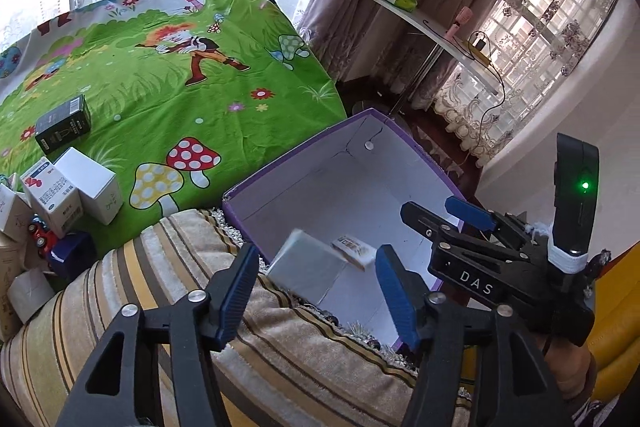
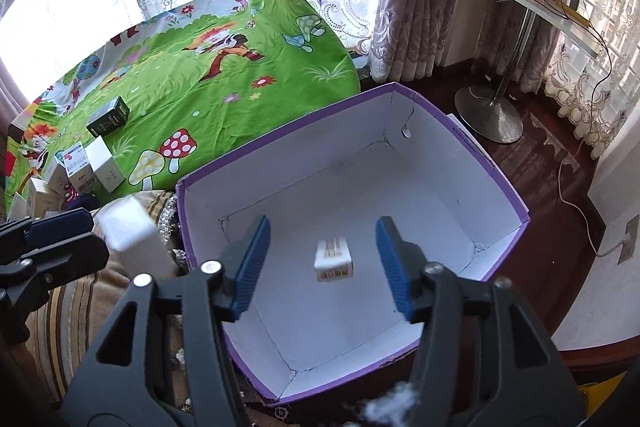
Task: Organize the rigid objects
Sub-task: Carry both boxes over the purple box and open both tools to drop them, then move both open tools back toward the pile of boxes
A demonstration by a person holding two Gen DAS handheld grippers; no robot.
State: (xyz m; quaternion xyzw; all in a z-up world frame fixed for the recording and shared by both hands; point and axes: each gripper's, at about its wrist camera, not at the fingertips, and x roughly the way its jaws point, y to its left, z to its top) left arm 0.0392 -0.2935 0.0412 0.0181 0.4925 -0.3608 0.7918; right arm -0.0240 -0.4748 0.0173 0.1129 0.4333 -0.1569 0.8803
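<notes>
Green cartoon sheet (image 2: 224, 95) behind, purple box (image 2: 496, 179) on striped cushion (image 1: 168, 287). Both grippers spread wide, empty: right gripper (image 2: 322, 259) over small box (image 2: 333, 259) mid-drop; left gripper (image 1: 316, 291) by blurred white box (image 1: 304, 267) at rim. Best clear rim before releasing; more boxes (image 1: 68, 195) wait on sheet.

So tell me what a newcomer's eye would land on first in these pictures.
First, the open purple box with its white inside, where a small white carton appears blurred between the open jaws of the right gripper. Next, the bright green cartoon sheet behind it, with its red mushroom and a cluster of small boxes at its left edge. A blurred white box appears between the left gripper's open jaws.
</notes>
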